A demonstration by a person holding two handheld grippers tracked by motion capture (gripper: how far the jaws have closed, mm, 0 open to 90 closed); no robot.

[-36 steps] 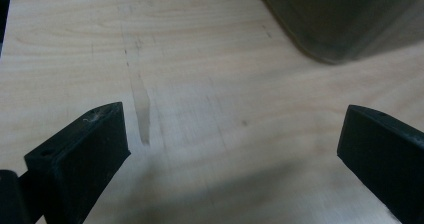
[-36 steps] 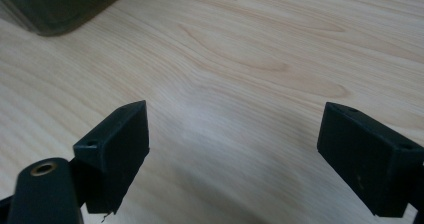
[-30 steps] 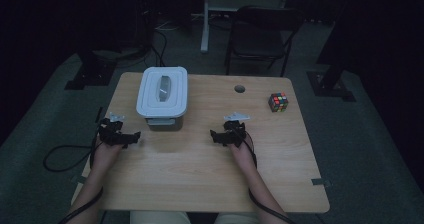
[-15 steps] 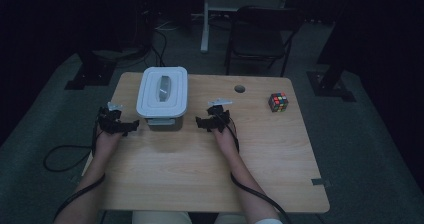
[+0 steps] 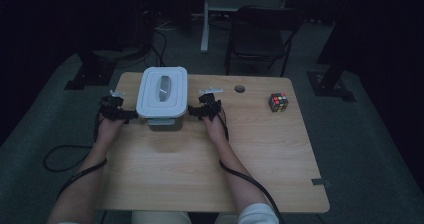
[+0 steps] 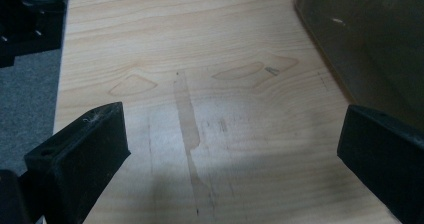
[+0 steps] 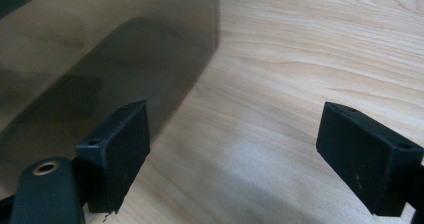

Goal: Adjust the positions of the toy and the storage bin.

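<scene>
Claws flank the lidded box (image 5: 162, 98) on the desk (image 5: 210, 174): left claw (image 5: 131, 115) and right claw (image 5: 192, 111) both gape, nothing gripped. Next, probably, closing on its side latches.

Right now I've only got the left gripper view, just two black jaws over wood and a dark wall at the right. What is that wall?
Observer: It's the side of a lidded container with a white lid, seen from the high view.
Operator: Where's the other gripper?
Observer: The right gripper sits at the container's opposite side, so the two flank it.
Operator: Is it open?
Observer: Yes, in the right gripper view its jaws stand wide apart, with one beside the container's dark wall.
Operator: Anything else on the table?
Observer: A colour cube lies off toward the far right.
</scene>
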